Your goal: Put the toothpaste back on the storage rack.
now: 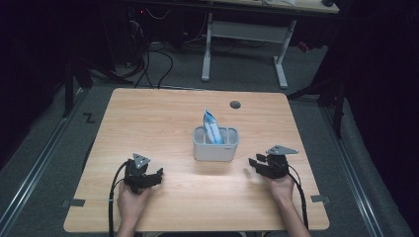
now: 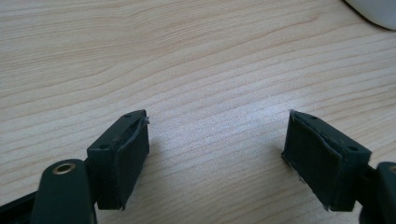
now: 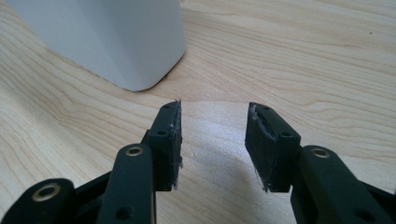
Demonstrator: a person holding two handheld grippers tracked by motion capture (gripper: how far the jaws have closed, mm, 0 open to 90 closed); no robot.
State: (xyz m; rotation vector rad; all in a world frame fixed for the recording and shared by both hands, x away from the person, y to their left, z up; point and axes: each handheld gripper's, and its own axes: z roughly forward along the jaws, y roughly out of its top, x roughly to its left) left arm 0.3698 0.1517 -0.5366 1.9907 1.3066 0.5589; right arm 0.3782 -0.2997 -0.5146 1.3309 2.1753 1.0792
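- Dark floor and cables surround a light wooden table [image 1: 148, 113], with the legs of a second white desk [image 1: 281, 64] behind it in the high view.
- Near the table's middle stands a pale grey holder [image 1: 215, 148] with compartments, and a blue-and-white packet [image 1: 211, 126] sticks upright out of it.
- Beyond the holder, a small round dark grommet [image 1: 235, 104] sits in the tabletop near the far edge.
- On the near left, the left gripper [image 1: 159, 173] rests low over the wood in the person's left hand [image 1: 129, 205], pointing toward the holder but well apart from it.
- From the left gripper view, its jaws stand wide with bare wood grain between the pads [image 2: 133, 161]; a rounded white edge of the holder [image 2: 373, 11] shows at the top right corner, far off the line of the jaws.
- On the near right, the right gripper [image 1: 249, 167] is held by the right hand [image 1: 282, 187] and points left toward the holder, near its right side without touching it.
- From the right gripper view, the jaws stand partly apart, nothing between the pads [image 3: 261, 144], and the holder's corner [image 3: 135, 51] lies ahead and to the left of the gap, clear of both jaws.
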